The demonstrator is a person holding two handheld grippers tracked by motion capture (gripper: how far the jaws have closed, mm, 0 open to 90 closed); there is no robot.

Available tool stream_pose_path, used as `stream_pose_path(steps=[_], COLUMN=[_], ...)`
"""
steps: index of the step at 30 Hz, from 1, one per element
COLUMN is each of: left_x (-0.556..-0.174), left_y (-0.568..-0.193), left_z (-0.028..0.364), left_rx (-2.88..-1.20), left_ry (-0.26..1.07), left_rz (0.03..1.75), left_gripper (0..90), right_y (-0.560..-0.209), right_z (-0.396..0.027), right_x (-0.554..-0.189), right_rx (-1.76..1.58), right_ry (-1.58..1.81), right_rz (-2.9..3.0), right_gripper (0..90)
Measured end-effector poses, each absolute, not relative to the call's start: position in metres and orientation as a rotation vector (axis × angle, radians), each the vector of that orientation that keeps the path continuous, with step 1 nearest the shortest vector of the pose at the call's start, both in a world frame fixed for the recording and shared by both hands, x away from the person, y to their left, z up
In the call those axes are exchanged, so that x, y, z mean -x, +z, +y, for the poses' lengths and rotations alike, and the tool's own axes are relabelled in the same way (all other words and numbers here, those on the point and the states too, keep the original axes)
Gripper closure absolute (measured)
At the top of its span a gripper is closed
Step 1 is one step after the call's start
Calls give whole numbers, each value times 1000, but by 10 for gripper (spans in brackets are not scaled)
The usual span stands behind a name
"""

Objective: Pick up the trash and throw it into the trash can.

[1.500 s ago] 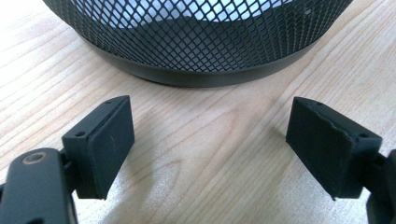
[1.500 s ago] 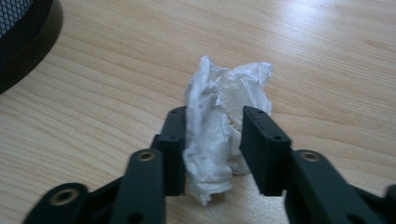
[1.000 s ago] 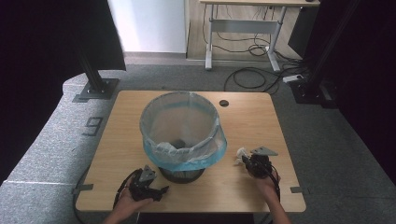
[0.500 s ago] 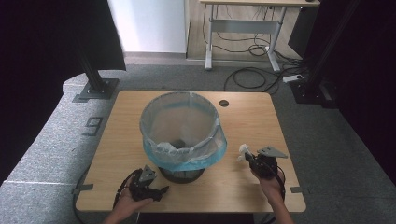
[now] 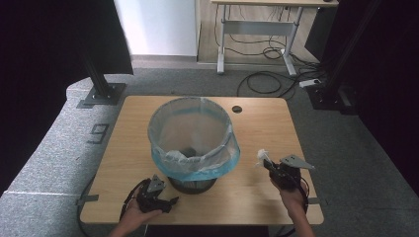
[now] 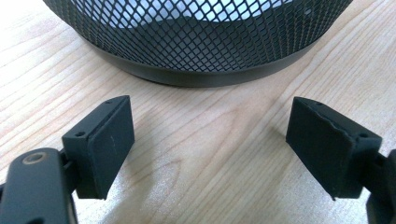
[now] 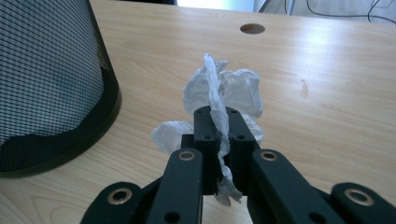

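Note:
A black mesh waste bin lined with a blue plastic bag stands in the middle of the wooden table; something pale lies at its bottom. To the bin's right, my right gripper is shut on a crumpled white tissue, held a little above the tabletop. In the right gripper view the tissue bulges out above the closed jaws, with the bin's mesh wall at the left. My left gripper rests near the front left, open, its pads empty and facing the bin's base.
A round cable hole sits at the table's back right. Black stand feet flank the table on the grey floor. A desk frame with cables stands behind.
My right gripper has risen from the tabletop with the tissue in it and shifted slightly right. The left gripper has stayed put.

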State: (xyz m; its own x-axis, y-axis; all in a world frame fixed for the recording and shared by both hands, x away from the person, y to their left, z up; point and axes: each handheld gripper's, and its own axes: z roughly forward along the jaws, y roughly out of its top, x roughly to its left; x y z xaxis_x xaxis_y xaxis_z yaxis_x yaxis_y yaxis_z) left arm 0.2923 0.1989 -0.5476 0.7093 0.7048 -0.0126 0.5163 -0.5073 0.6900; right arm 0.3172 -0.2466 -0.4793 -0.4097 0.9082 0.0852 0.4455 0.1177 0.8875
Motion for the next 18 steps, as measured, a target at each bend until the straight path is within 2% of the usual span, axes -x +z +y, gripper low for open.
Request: stream_pose_path(steps=[18], left_x=[-292], left_y=[-548], left_z=[199], left_rx=[-2225], left_ry=[353], left_rz=[925], left_gripper=[152], right_y=[-450], right_z=[-240], right_x=[-308], right_rx=[-1224], right_ry=[1316], right_rz=[1885], right_gripper=[855])
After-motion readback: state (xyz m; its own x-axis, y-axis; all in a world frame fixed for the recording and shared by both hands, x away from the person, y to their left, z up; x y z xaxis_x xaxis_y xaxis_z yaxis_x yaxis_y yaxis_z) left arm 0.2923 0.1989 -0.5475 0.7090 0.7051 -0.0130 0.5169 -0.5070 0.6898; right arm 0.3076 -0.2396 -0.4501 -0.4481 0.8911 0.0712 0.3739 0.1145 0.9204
